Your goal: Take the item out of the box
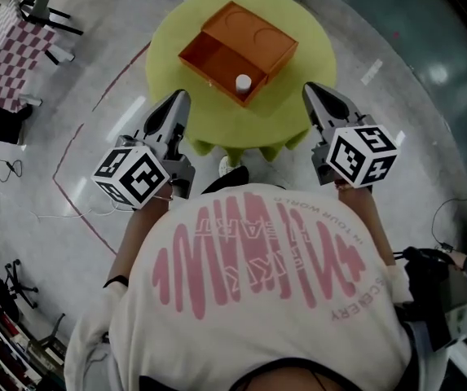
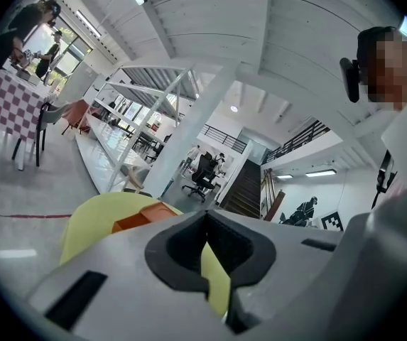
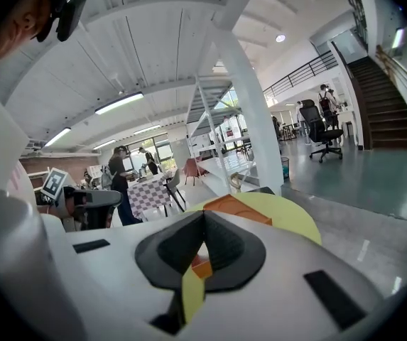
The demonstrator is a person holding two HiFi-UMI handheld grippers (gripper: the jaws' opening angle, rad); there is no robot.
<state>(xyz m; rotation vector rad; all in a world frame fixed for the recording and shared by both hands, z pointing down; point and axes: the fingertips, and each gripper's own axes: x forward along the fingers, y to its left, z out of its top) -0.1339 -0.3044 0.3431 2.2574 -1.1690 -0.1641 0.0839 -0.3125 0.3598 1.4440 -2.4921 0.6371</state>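
"Orange box (image 1: 237, 49), item where?"
"White item (image 1: 243, 82), upright, box's 6 o'clock corner. Left gripper (image 1: 181, 96) & right gripper (image 1: 309, 89) both pinched together, empty. Spread right jaws b4 dipping in; don't tip it."

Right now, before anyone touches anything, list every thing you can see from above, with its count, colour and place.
table: one, yellow-green cloth, top centre
box: one, orange, open, on the table
small item: one, white, in the box's near corner
checked table: one, red and white, top left
chair: one, black, beside the checked table
floor line: one, red, left of the table
shirt: one, cream with pink print, bottom
left tool: one, grey, shut, empty
right tool: one, grey, shut, empty
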